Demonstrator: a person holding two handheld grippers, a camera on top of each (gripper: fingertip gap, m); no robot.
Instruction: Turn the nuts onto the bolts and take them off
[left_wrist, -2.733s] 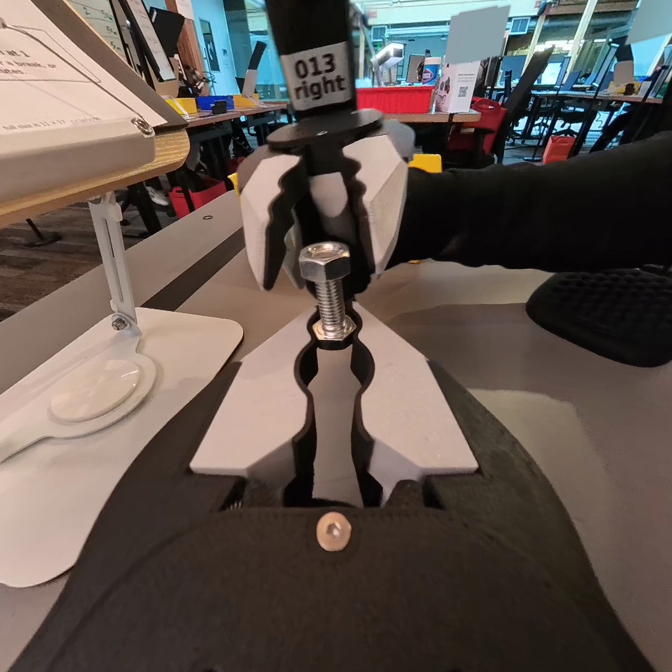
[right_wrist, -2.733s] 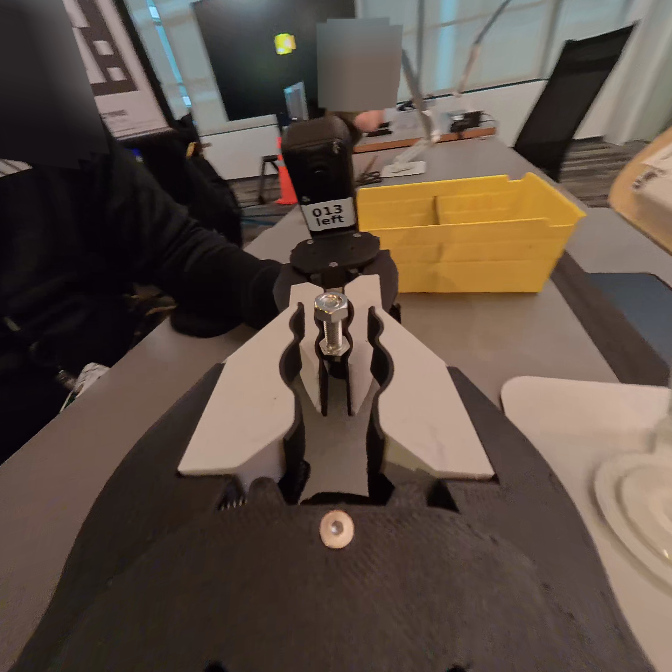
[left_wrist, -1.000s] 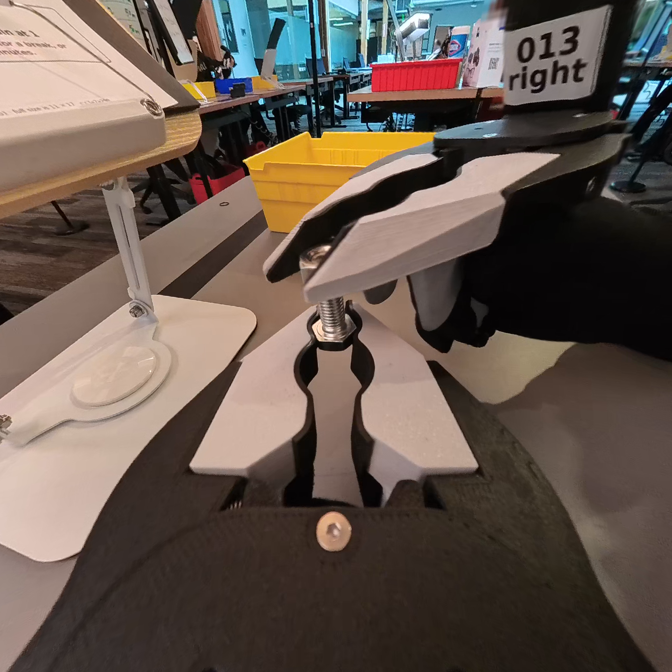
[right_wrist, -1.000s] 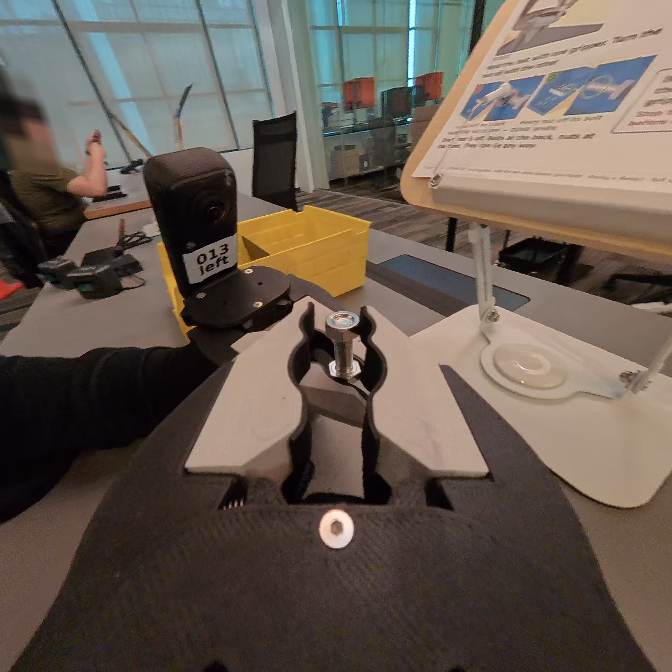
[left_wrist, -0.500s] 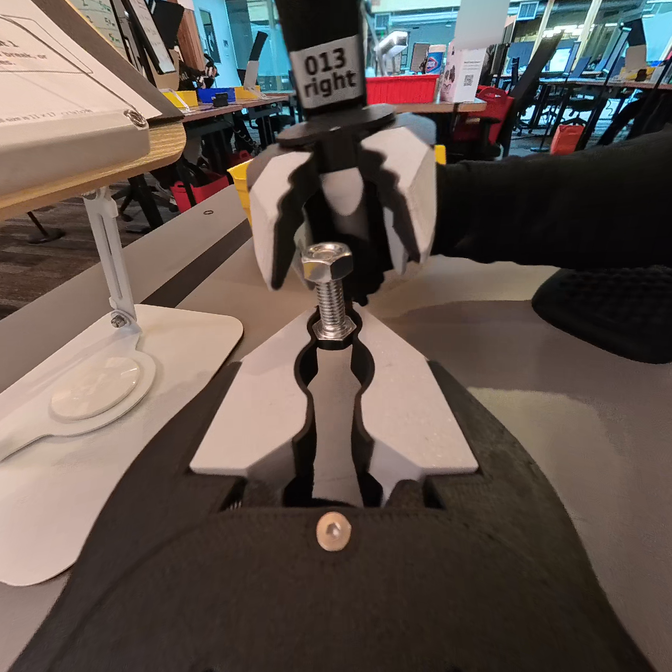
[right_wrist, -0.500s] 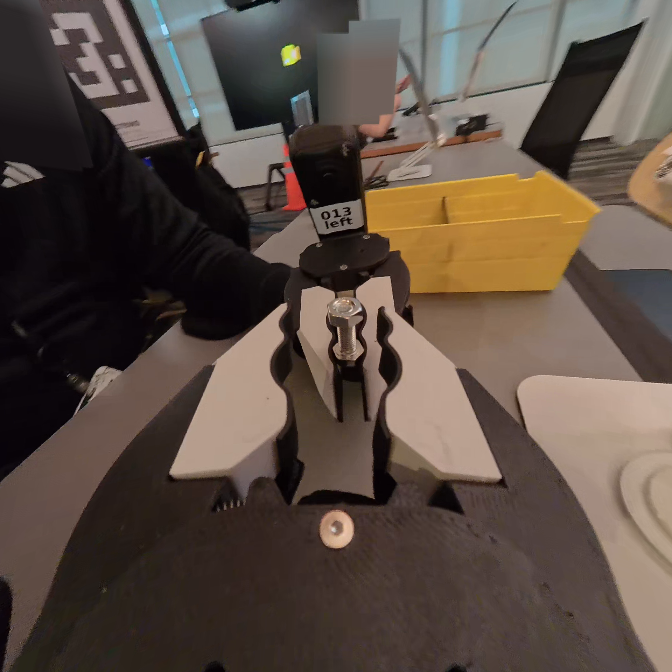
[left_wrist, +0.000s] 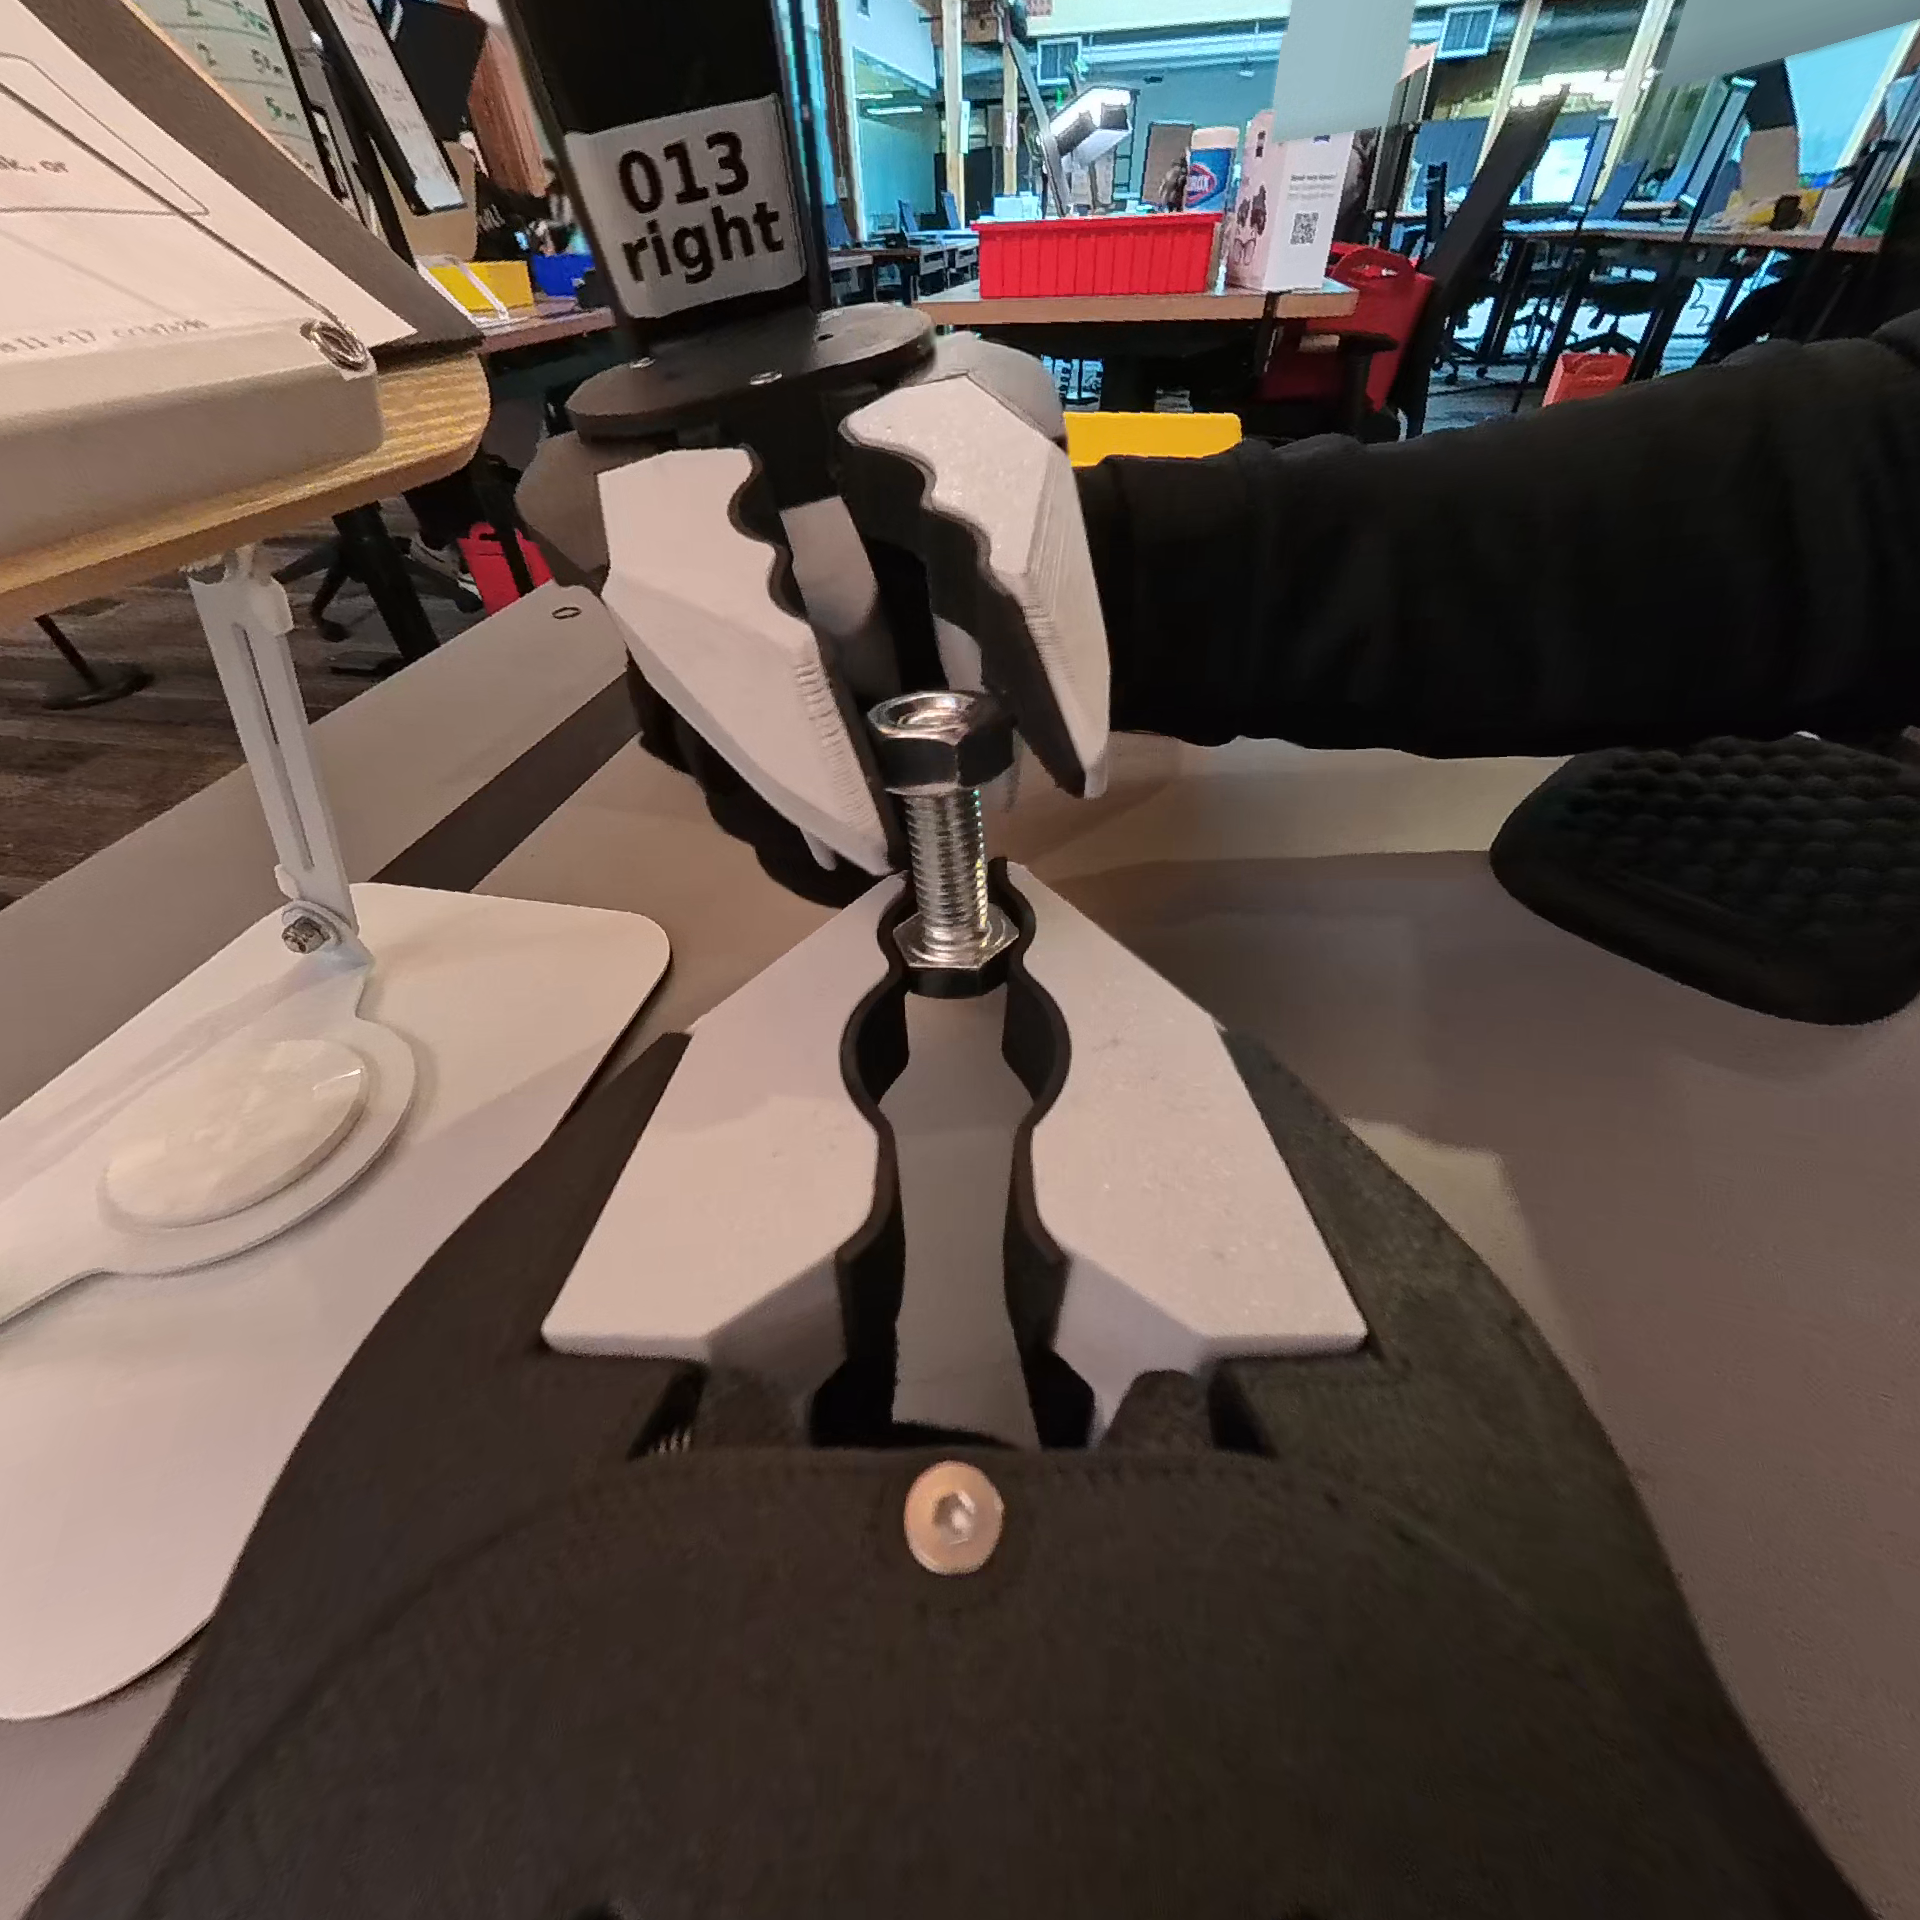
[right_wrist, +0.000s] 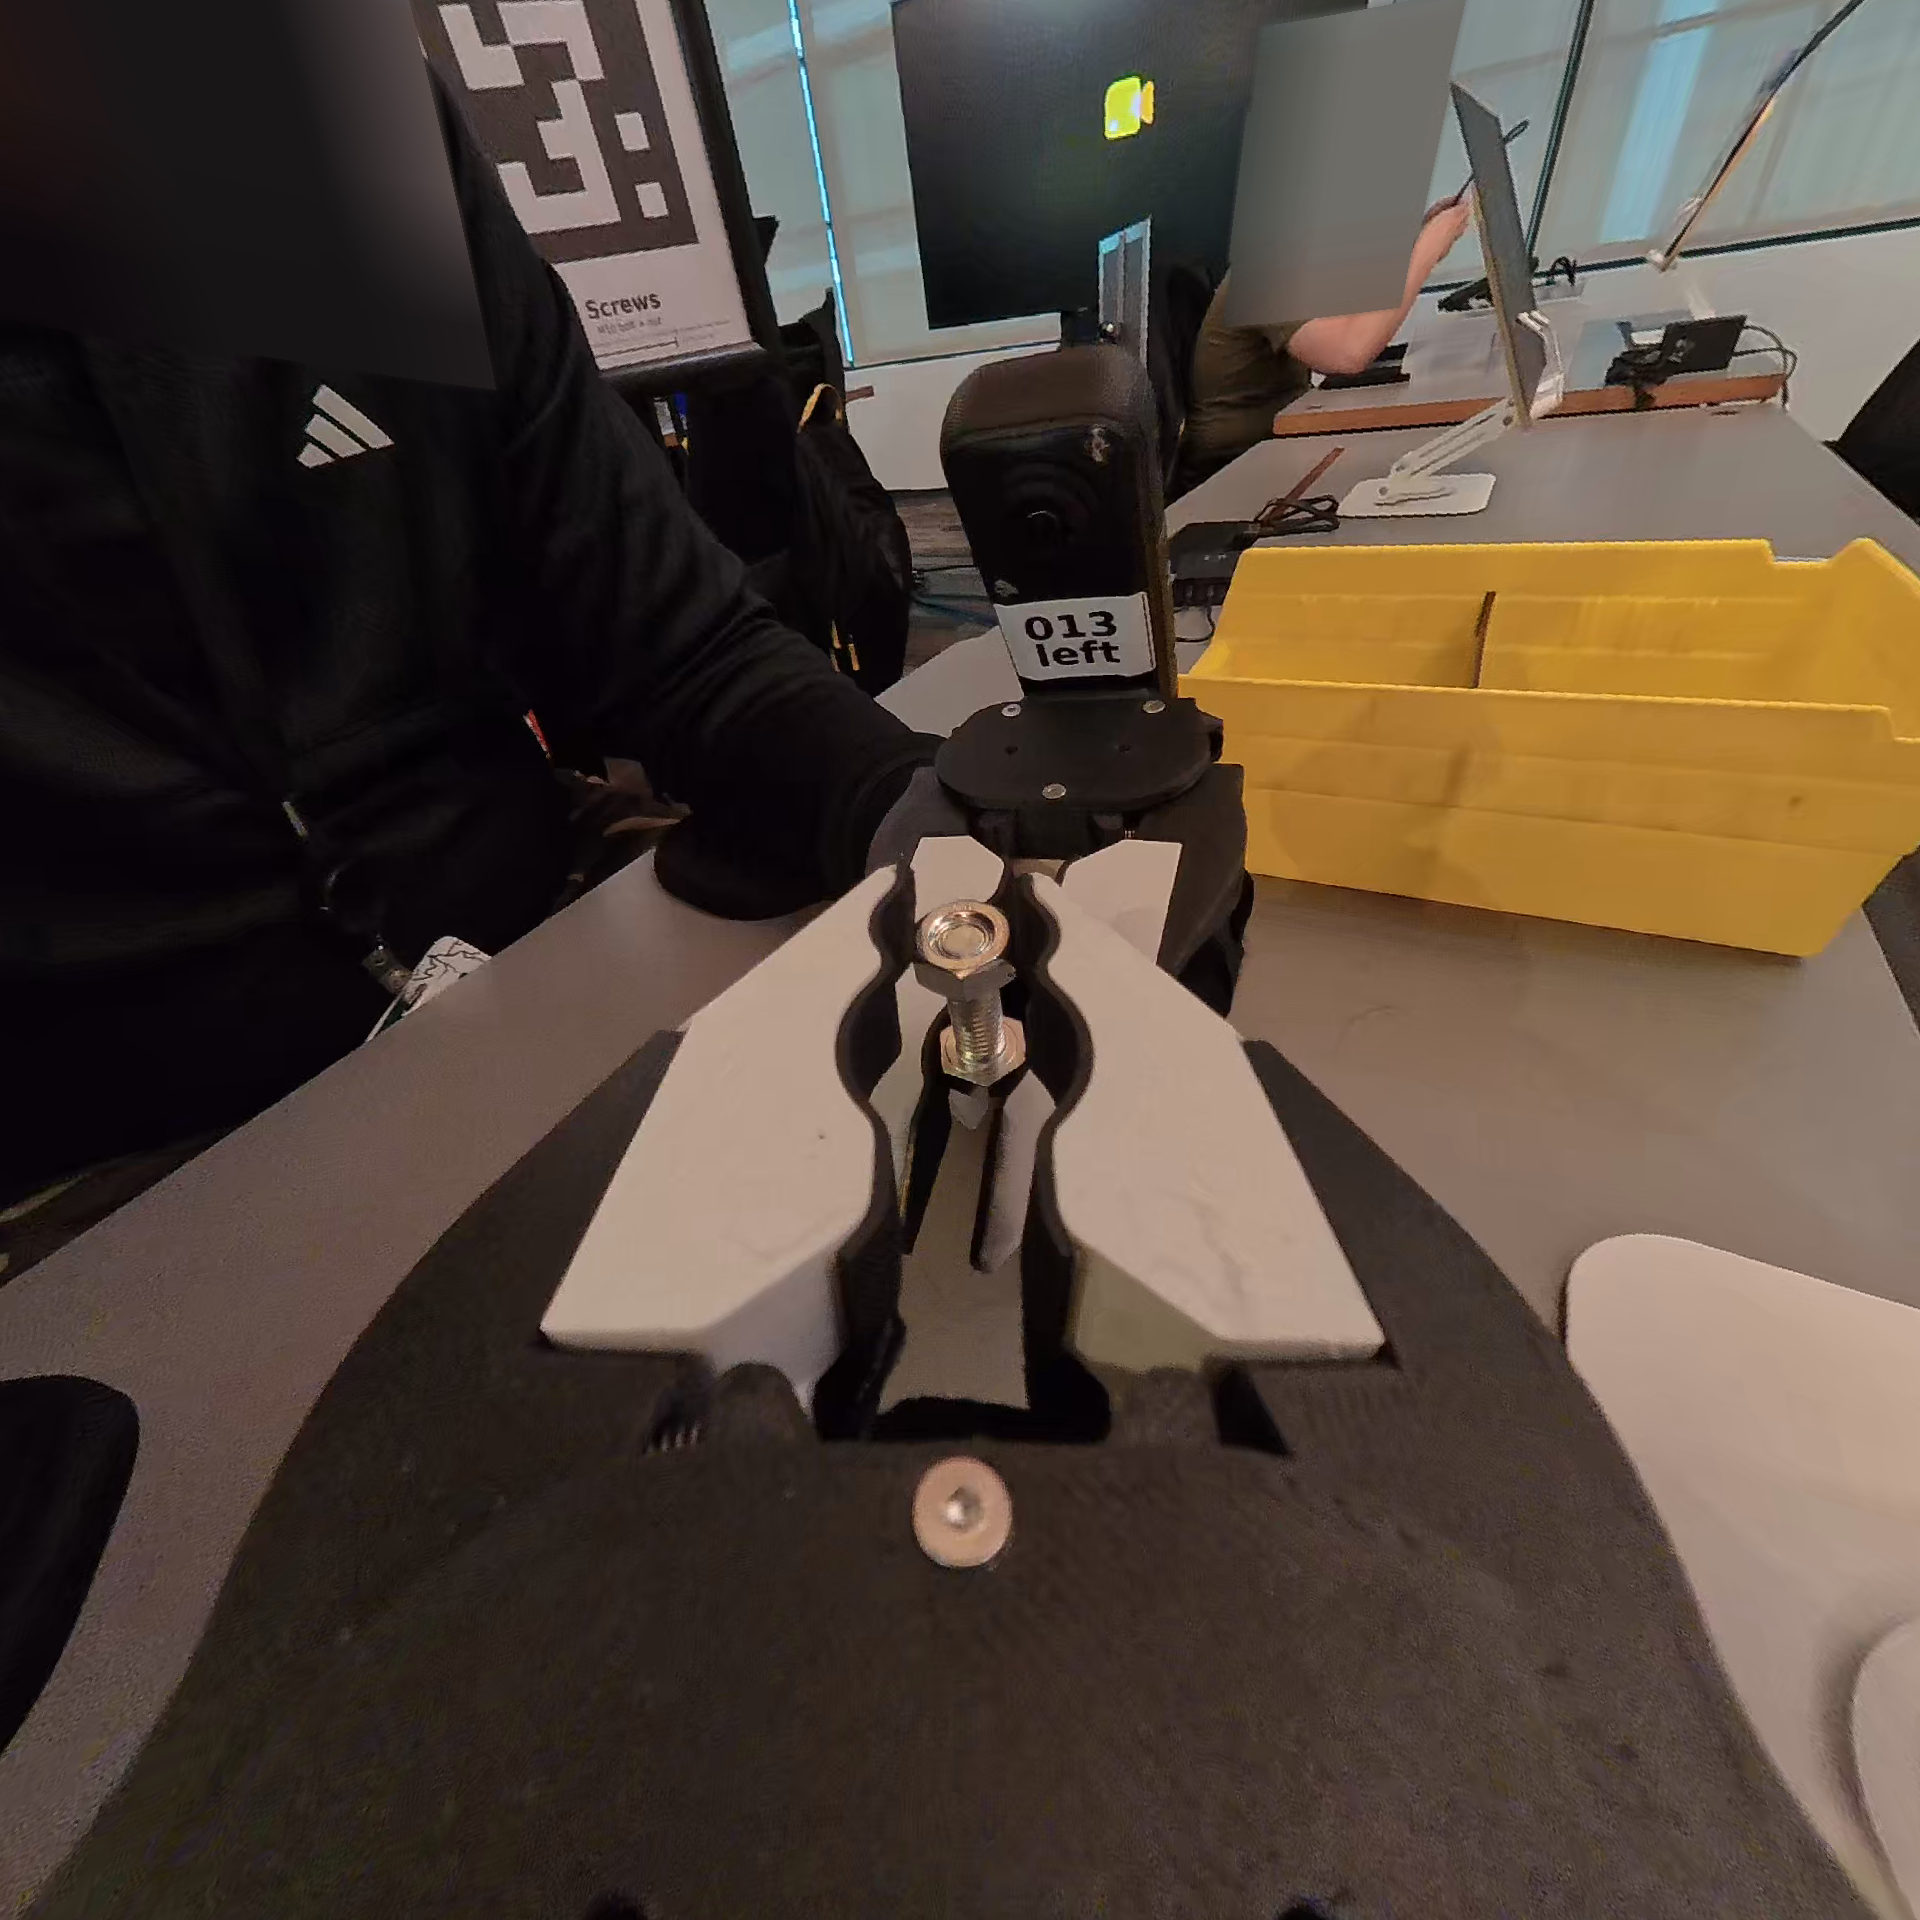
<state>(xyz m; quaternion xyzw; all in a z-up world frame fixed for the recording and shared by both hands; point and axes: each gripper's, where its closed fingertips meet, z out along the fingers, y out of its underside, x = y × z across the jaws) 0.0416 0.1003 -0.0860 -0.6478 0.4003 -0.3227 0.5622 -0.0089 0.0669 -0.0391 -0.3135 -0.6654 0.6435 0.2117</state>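
Right claw (left_wrist: 961, 790) nearer bolt (left_wrist: 943, 831) head (unclamped), left claw (left_wrist: 954, 940) gripping nut (left_wrist: 954, 943)

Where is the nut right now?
The nut sits low on the upright bolt, pinched in the left gripper tips; the right gripper is around the bolt's head.

Bright, even indoor light, daylight came through the rear windows (right_wrist: 1714, 125); soft shadows lay on the worktop (left_wrist: 1558, 1195), strong wide-angle bending at the edges, background slightly soft, lower corners smeared
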